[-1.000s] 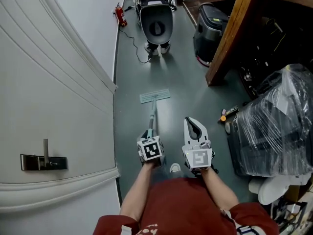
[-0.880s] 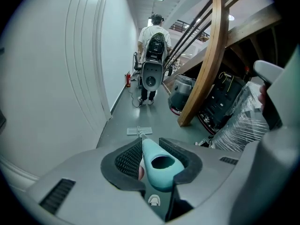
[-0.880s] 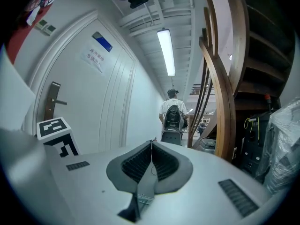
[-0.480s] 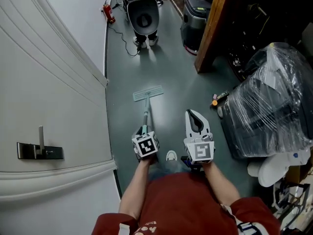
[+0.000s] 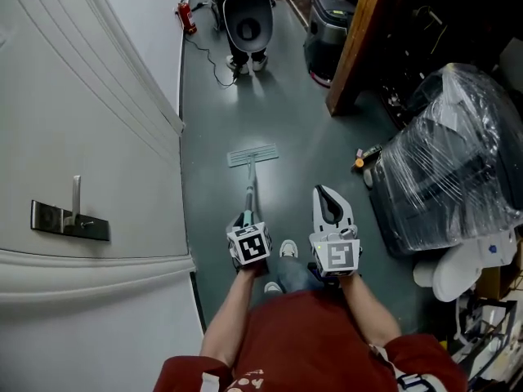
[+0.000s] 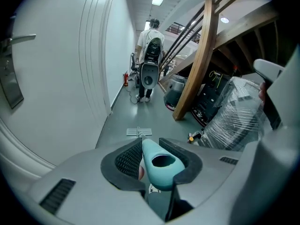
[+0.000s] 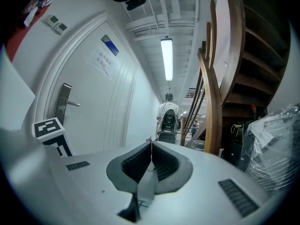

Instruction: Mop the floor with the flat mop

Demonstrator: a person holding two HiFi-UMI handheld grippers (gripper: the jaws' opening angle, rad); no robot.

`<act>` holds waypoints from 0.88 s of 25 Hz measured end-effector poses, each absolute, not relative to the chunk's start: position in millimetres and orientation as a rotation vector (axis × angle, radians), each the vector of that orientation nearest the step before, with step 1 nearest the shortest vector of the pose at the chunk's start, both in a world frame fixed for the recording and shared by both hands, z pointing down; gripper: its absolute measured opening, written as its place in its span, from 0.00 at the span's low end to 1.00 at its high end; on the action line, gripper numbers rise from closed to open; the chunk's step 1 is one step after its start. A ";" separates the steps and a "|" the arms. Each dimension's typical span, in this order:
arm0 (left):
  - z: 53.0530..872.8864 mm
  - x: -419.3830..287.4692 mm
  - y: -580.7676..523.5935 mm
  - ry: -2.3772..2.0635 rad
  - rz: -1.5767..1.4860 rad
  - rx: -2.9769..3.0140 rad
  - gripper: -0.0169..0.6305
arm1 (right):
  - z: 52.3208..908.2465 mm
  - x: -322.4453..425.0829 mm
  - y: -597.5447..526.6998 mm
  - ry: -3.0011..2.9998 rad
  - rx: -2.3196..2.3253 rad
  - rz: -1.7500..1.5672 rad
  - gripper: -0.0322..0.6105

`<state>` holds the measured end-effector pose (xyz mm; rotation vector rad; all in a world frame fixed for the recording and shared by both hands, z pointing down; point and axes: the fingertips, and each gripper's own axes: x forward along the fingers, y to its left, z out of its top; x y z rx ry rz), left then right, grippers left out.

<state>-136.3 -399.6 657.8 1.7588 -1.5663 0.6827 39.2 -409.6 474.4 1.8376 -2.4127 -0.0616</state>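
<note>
The flat mop has a pale rectangular head point(image 5: 252, 155) lying on the grey-green floor point(image 5: 294, 129), and a thin pole point(image 5: 249, 193) running back to a teal handle point(image 6: 159, 162). My left gripper point(image 5: 246, 221) is shut on that teal handle, its jaws pressing both sides. In the left gripper view the mop head point(image 6: 138, 132) shows small, straight ahead on the floor. My right gripper point(image 5: 328, 196) hangs beside the left one, to the right of the pole, shut with nothing between its jaws point(image 7: 150, 144).
A white door with a metal lever point(image 5: 69, 219) lines the left. A wooden stair beam point(image 5: 353, 47) and a plastic-wrapped bulky object point(image 5: 453, 170) crowd the right. A person with a backpack point(image 6: 150, 69) stands ahead in the corridor. A black bin point(image 5: 327, 19), small orange-capped item point(image 5: 365, 155).
The head view has shifted slightly; the mop head sits a little further right and both grippers have drifted slightly down and right. The grip on the handle is unchanged.
</note>
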 end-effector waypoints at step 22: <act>667.3 -149.5 -231.6 -1.536 0.689 1.783 0.22 | 483.2 8.1 -239.8 -2.401 1.778 -0.071 0.08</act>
